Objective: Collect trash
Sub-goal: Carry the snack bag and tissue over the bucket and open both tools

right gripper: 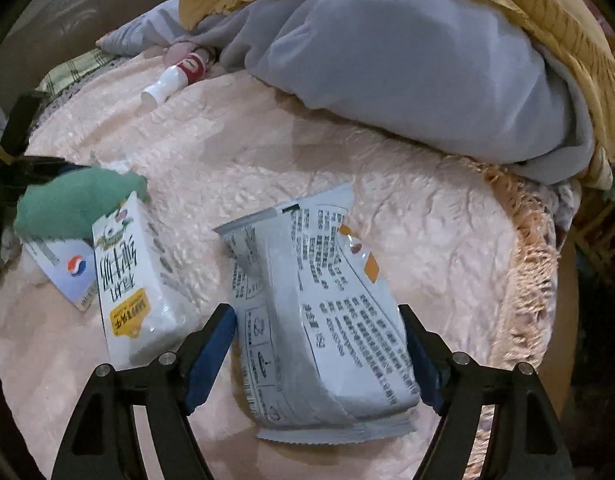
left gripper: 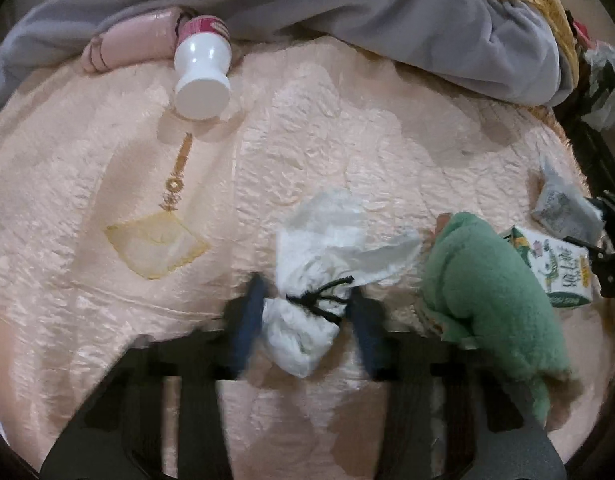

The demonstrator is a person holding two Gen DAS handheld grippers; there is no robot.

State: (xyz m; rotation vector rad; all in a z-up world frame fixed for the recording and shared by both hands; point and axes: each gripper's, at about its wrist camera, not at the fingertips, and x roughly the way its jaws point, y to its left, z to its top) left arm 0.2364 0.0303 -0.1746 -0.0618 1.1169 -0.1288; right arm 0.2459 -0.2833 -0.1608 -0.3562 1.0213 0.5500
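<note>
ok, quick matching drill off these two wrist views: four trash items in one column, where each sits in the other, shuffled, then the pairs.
Items
1. crumpled tissue
2. snack wrapper
3. milk carton
4. white bottle

Places
A. lying on its side at the far edge of the bed, against the grey blanket
B. between the open fingers of the right gripper
C. between the open fingers of the left gripper
D. on the bedspread beside the green cloth, left of the right gripper

Pairs: 1-C, 2-B, 3-D, 4-A
</note>
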